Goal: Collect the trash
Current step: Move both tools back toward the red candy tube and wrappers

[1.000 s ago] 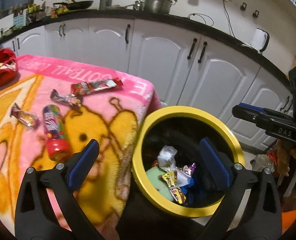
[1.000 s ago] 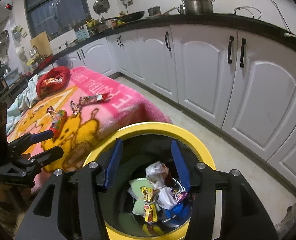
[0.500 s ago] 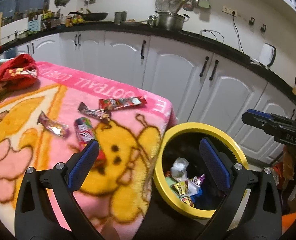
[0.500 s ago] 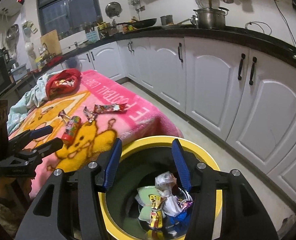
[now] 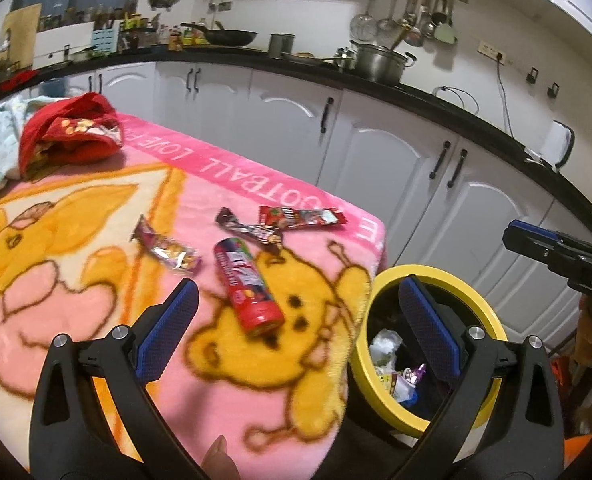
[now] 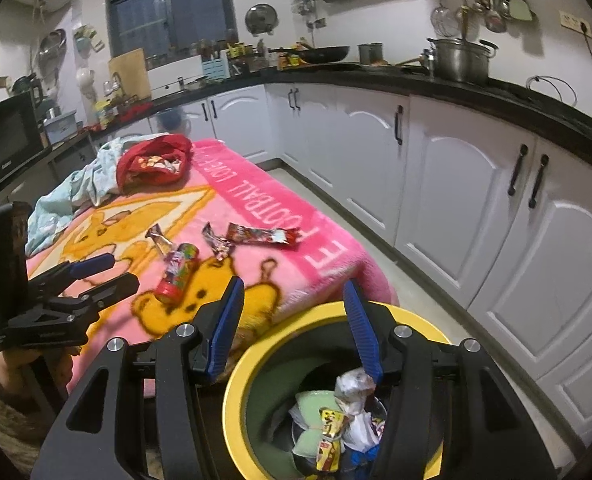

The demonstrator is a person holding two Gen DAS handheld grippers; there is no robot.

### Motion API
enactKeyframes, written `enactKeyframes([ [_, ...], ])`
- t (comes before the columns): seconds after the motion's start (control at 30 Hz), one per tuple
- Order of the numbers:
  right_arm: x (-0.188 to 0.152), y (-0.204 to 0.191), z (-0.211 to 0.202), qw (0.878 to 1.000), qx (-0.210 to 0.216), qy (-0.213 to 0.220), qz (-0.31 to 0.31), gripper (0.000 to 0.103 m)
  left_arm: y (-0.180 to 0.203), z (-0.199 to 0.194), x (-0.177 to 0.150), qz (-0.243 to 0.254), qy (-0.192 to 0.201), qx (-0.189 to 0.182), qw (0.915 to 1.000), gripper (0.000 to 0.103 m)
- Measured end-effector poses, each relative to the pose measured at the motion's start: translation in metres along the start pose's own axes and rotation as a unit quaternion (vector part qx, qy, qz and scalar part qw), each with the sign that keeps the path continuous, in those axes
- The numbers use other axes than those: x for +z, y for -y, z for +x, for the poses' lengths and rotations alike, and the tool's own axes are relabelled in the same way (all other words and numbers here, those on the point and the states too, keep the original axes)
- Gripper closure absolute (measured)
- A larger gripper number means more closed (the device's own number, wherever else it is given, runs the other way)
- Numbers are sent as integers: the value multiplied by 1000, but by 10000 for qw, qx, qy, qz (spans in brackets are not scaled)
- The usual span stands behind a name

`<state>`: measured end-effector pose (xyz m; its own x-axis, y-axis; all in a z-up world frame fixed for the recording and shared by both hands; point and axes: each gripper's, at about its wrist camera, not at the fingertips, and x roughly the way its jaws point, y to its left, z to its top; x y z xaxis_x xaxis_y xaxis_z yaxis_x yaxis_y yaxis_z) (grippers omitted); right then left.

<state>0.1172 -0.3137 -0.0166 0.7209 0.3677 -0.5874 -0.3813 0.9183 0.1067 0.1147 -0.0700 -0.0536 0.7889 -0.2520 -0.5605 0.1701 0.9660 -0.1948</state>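
— How far along are we?

— Partly. The pink blanket (image 5: 95, 300) over the desk carries what's left; the yellow-rimmed bin (image 6: 255, 364) beside its corner already holds several wrappers.

— What's left?

— Largest first: the red candy tube (image 5: 247, 286), the long red wrapper (image 5: 302, 217), the silver bar wrapper (image 5: 167, 250), then the crumpled dark wrapper (image 5: 251, 231).

— And my claws?

— The left claw (image 5: 296, 316) is spread wide, empty, above the tube. The right claw (image 6: 291, 320) stands half-spread over the bin, pinching nothing.

Dim indoor light, fisheye-bent edges (dark corners), slight blur
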Motion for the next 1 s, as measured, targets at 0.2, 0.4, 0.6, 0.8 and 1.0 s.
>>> enactKeyframes([
  [0.2, 12, -16, 11, 9998, 132, -1, -177, 53, -20, -3, -2, -171, -11, 106, 9998, 11],
  [0.4, 22, -30, 28, 9989, 280, -99, -362, 53, -36, -1, -5, -341, -105, 197, 9992, 11],
  [0.6, 32, -40, 51, 9975, 438, -220, -506, 53, -49, 6, -10, -577, -274, 66, 9979, 21],
  [0.8, 41, -49, 83, 9953, 628, -425, -599, 53, -53, 21, -14, -766, -510, -152, 9956, 41],
  [1.0, 46, -51, 121, 9925, 739, -725, -643, 54, -51, 41, -12, -755, -722, -265, 9942, 46],
])
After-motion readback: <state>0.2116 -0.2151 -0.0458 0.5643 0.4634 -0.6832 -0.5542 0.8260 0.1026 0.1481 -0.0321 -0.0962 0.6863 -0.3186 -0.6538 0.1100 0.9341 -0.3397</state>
